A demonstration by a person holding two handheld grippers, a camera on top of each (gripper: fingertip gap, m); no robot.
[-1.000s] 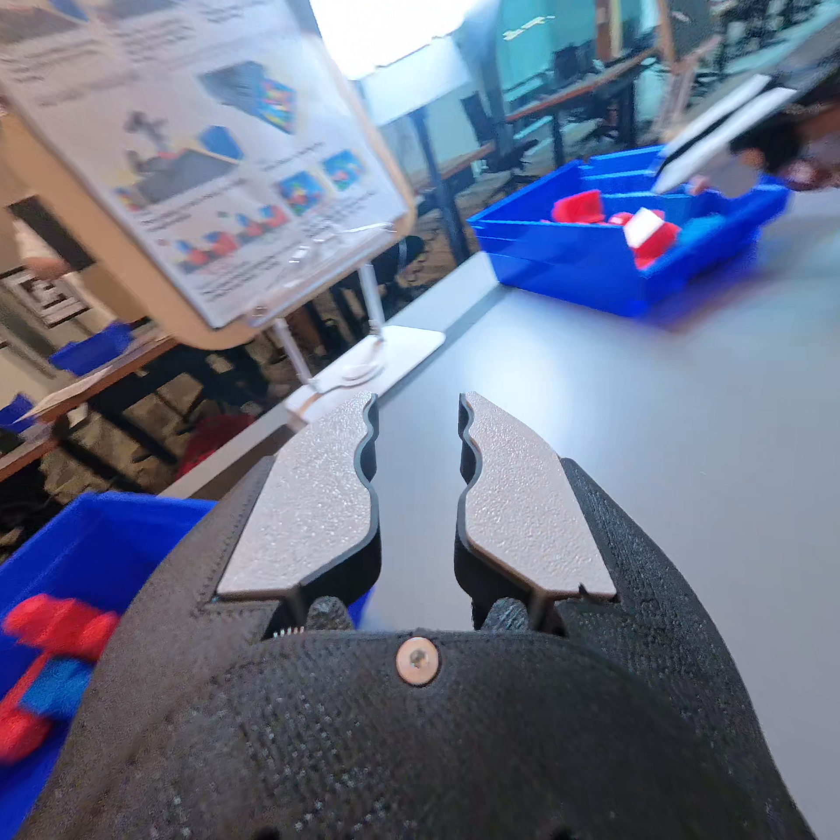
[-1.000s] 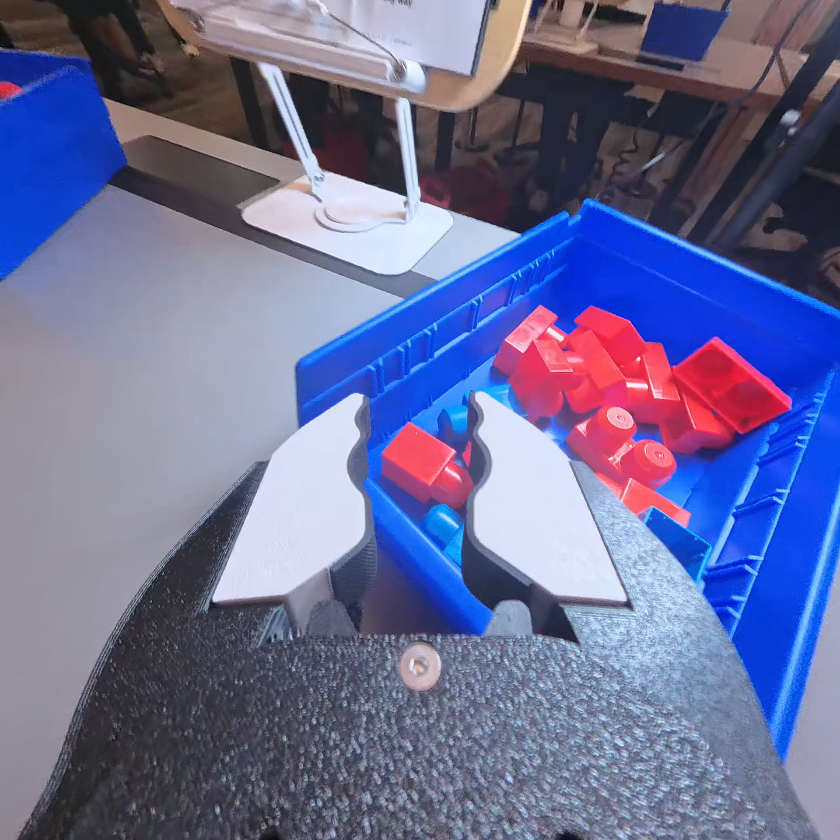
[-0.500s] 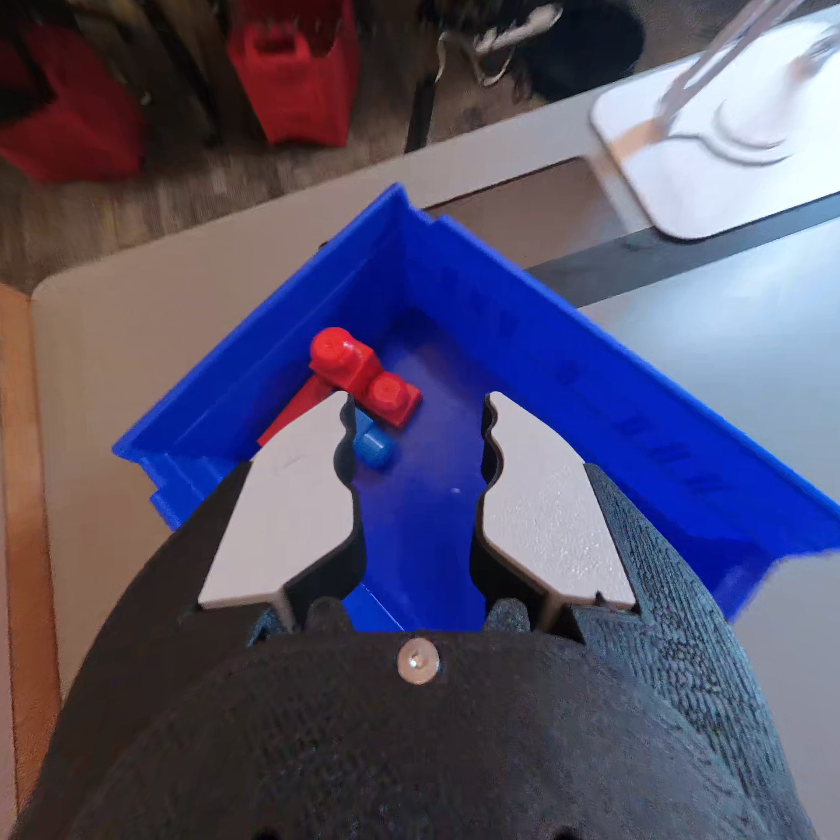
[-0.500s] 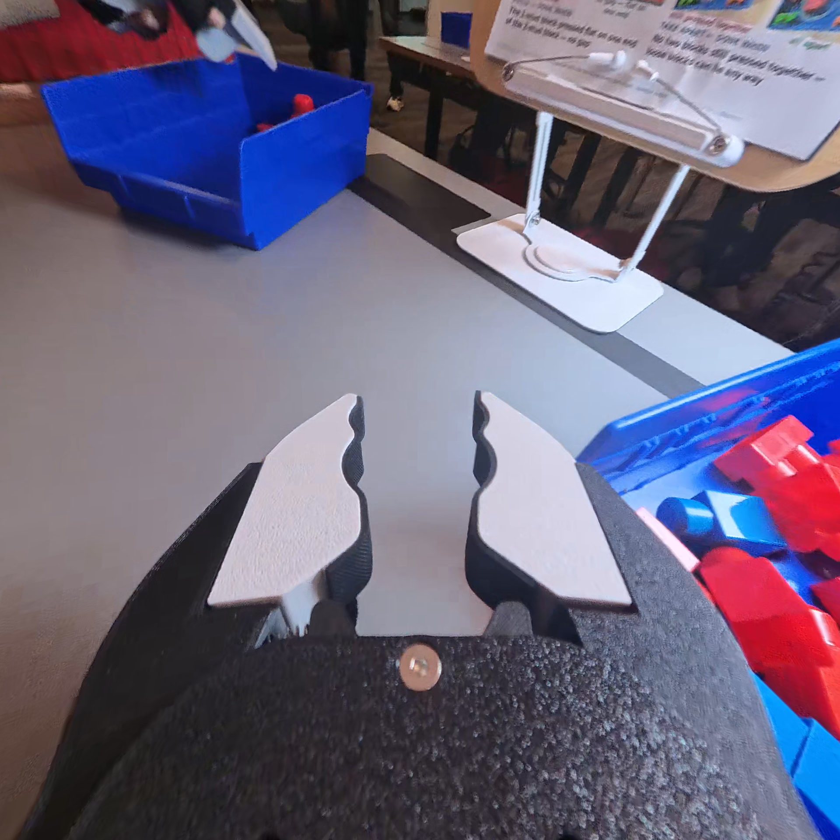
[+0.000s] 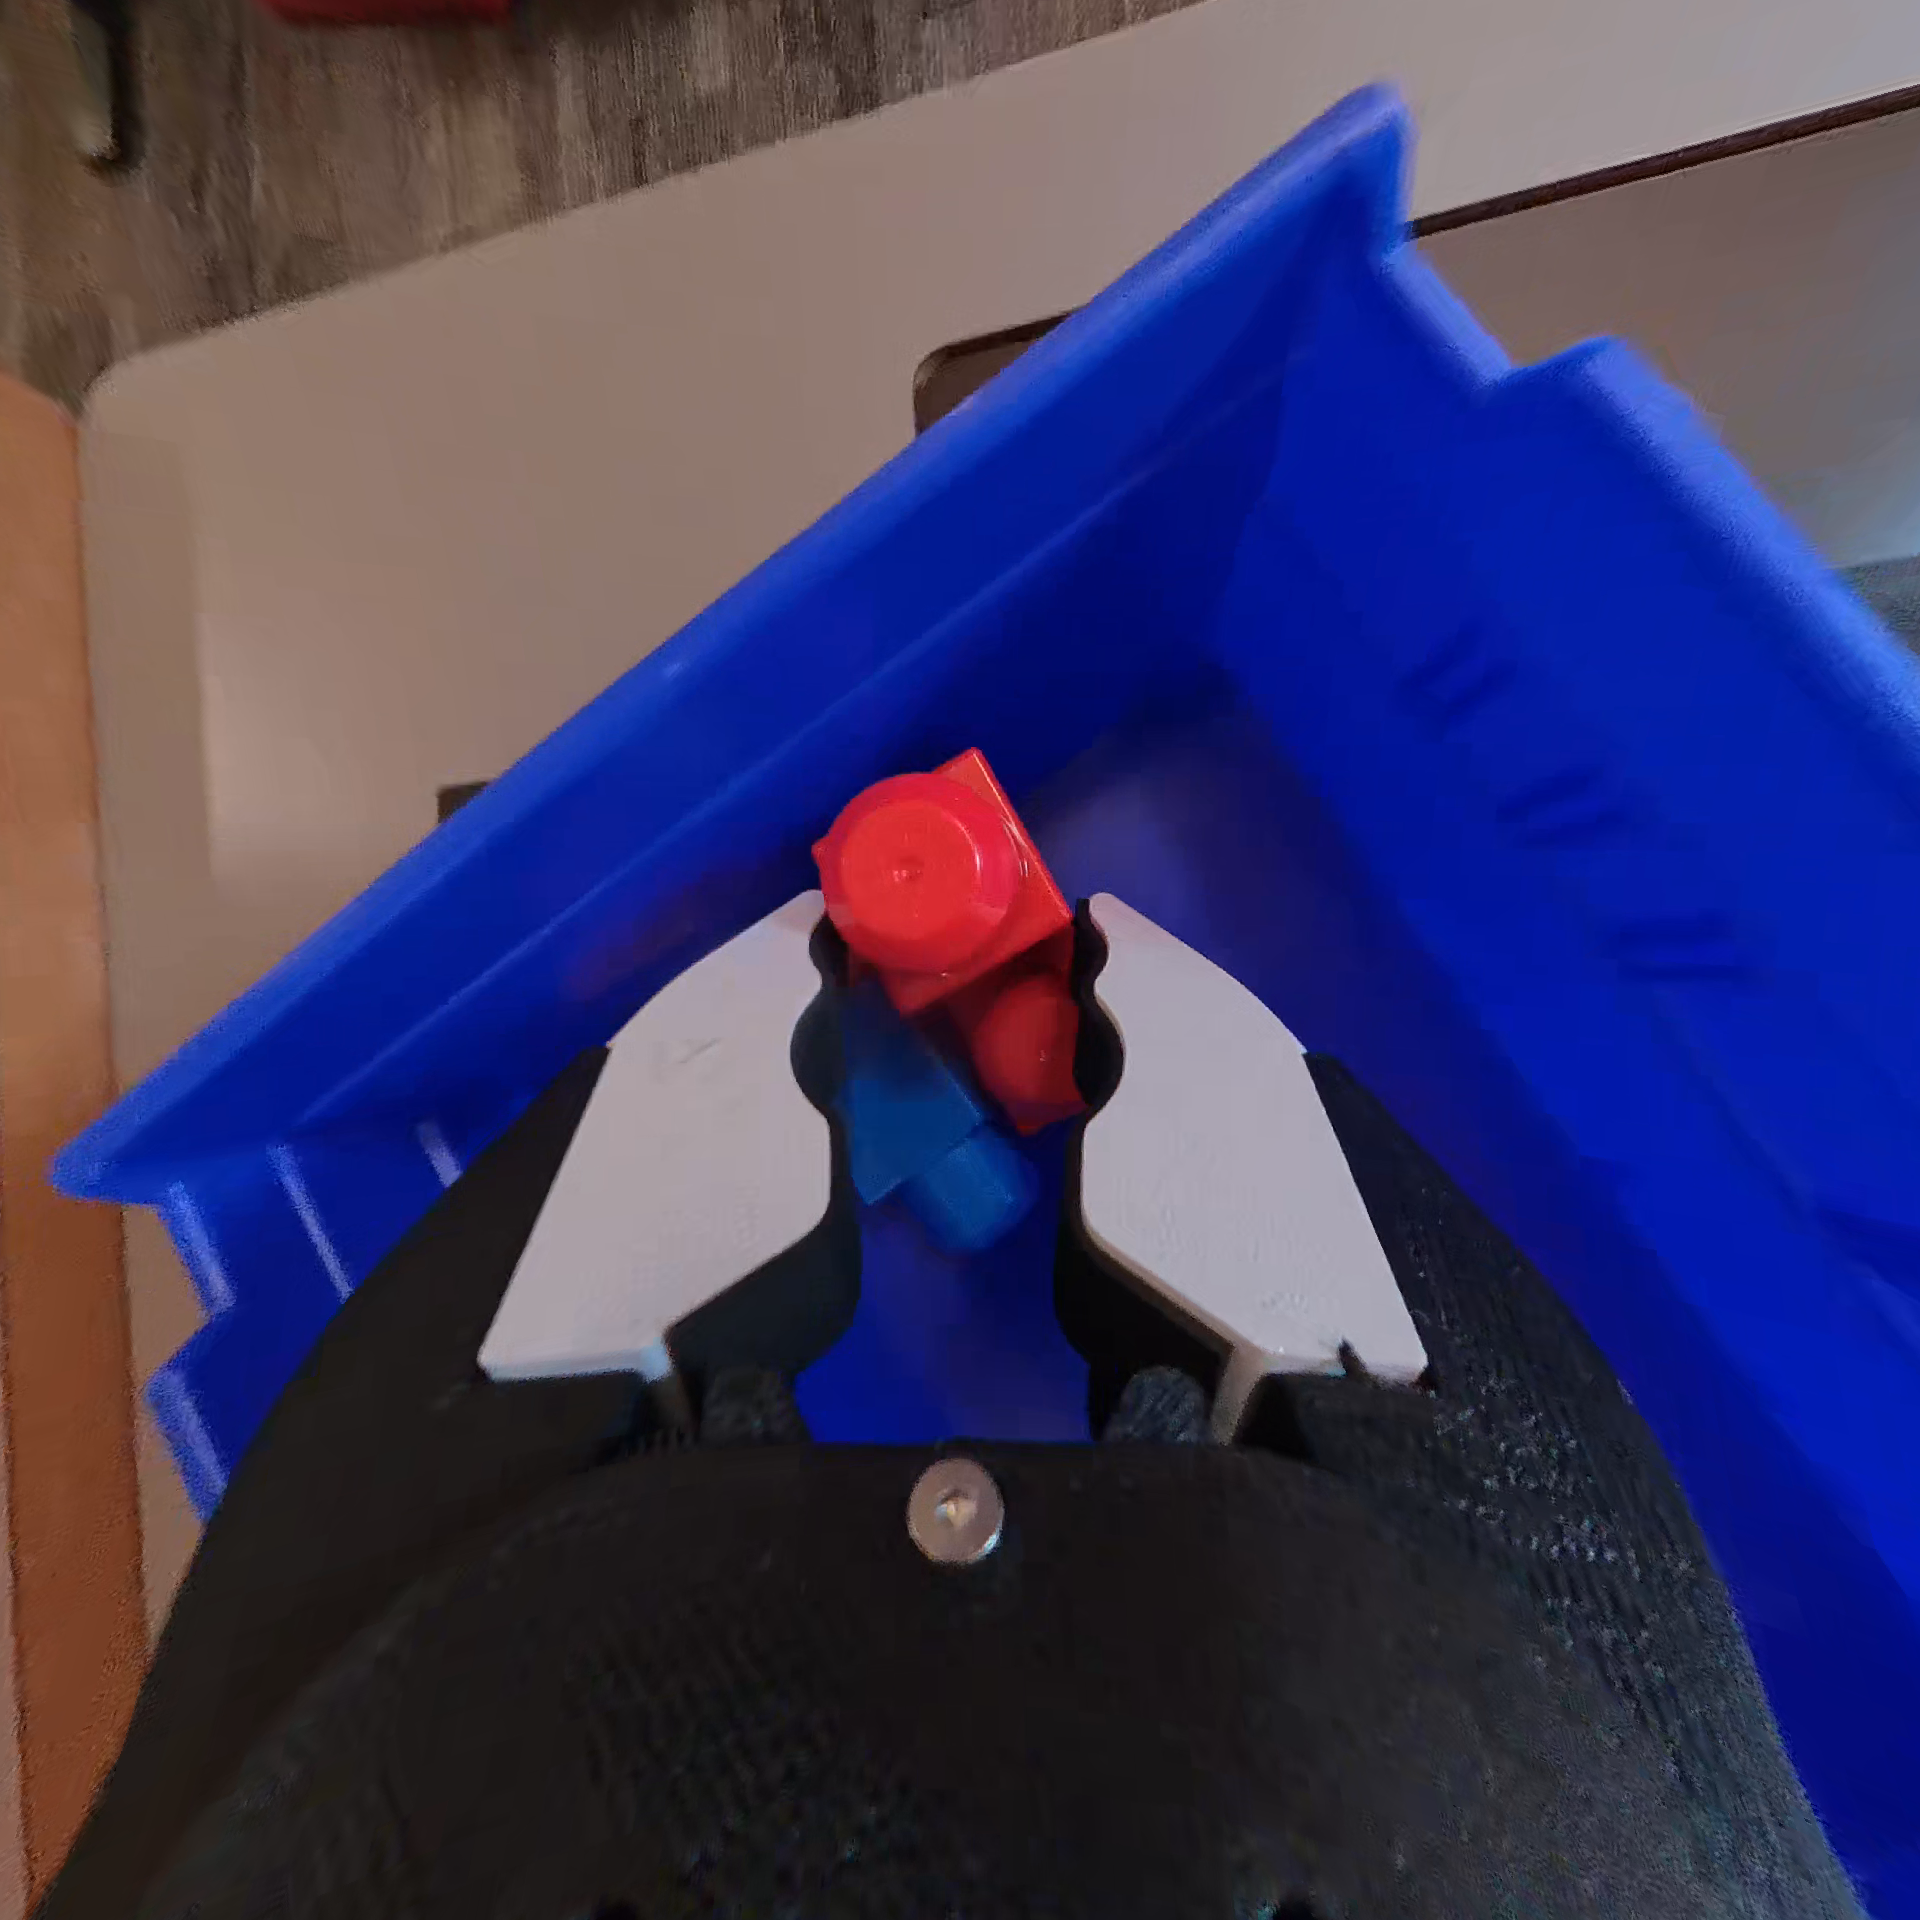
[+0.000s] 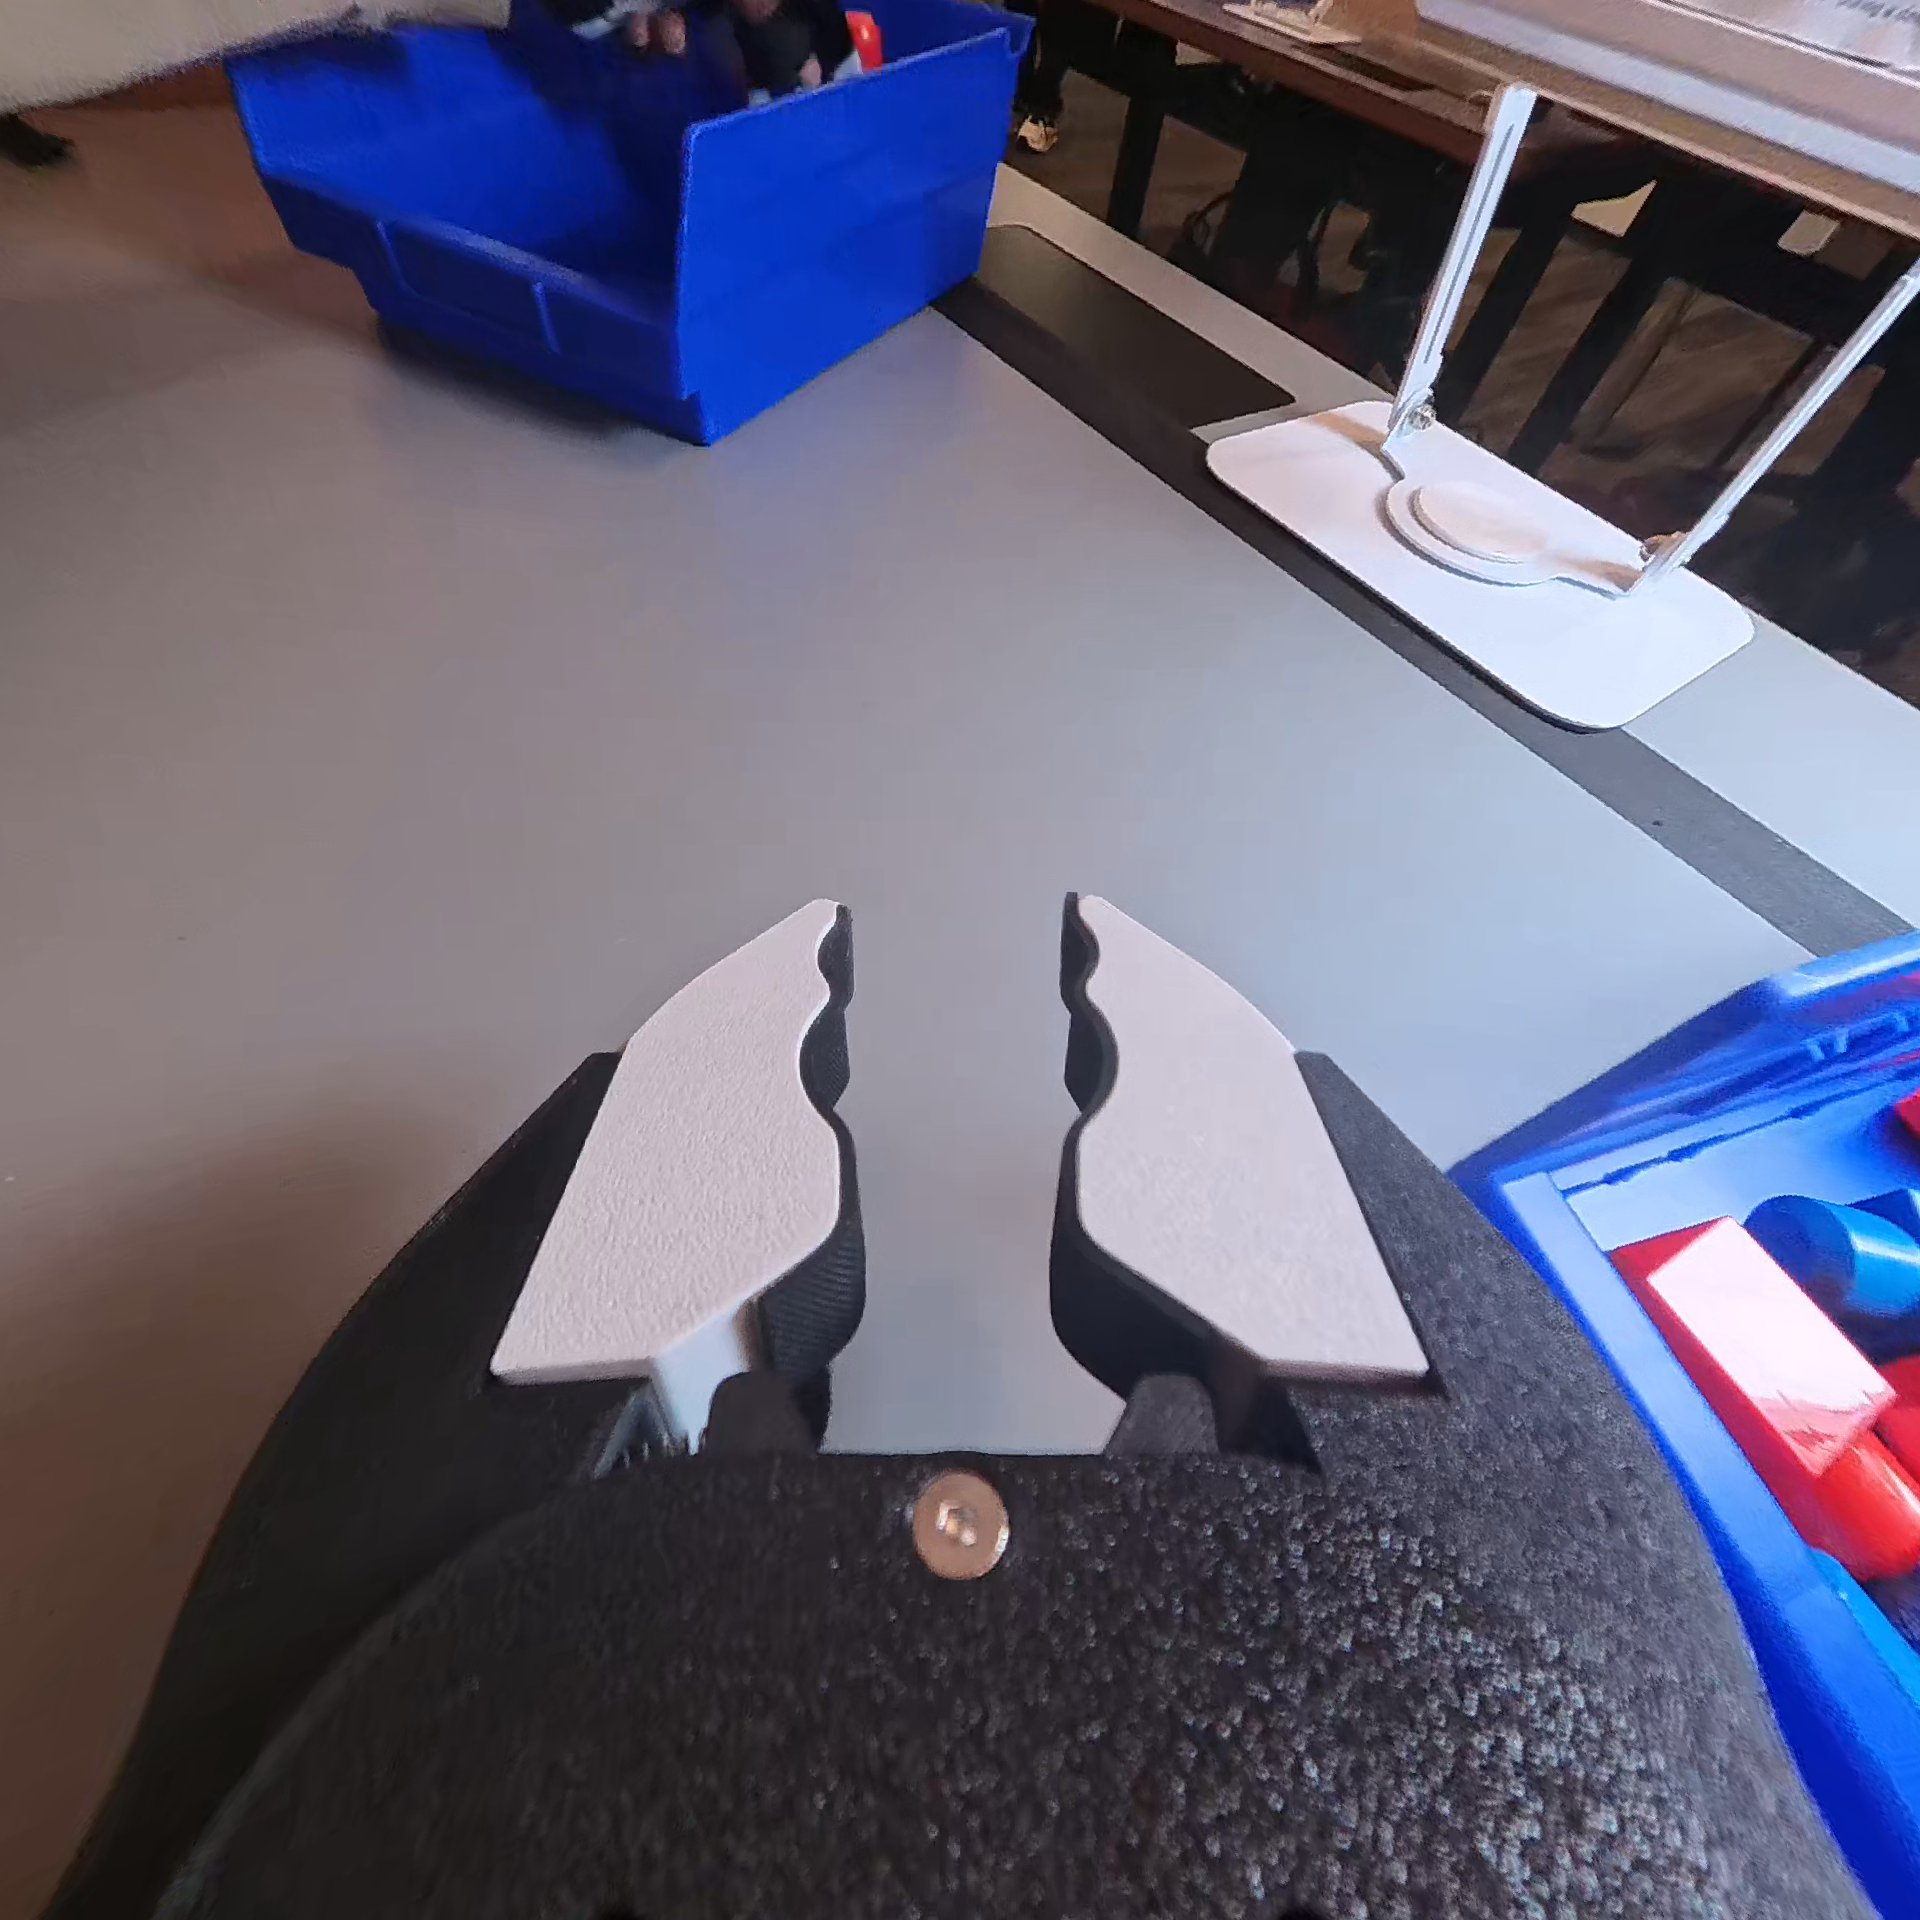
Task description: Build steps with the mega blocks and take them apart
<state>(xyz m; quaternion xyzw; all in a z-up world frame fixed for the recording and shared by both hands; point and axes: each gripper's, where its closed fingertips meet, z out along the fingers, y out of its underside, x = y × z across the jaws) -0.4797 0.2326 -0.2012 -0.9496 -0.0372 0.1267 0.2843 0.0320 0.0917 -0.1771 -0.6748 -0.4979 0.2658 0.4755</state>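
My left gripper (image 5: 951, 914) is down in a corner of a blue bin (image 5: 1558, 727). Its jaws press on the sides of a joined piece: a red block (image 5: 914, 873) with its stud towards the camera, a second red block (image 5: 1023, 1049) and a blue block (image 5: 914, 1132) between the fingers. My right gripper (image 6: 956, 914) is open and empty over the grey table (image 6: 520, 675). A second blue bin (image 6: 1558, 1174) at its right holds red blocks (image 6: 1756, 1351) and blue ones.
The left bin also shows far off in the right wrist view (image 6: 831, 239), with a hand and the other gripper inside it. A white stand base (image 6: 1507, 561) sits at the table's back edge beside a dark strip. Spacing between my two grippers at the tips: around 55 cm.
My left gripper swung from the table down into the left bin and narrowed its jaws around the red and blue piece. My right gripper left the right bin and now points across the table.
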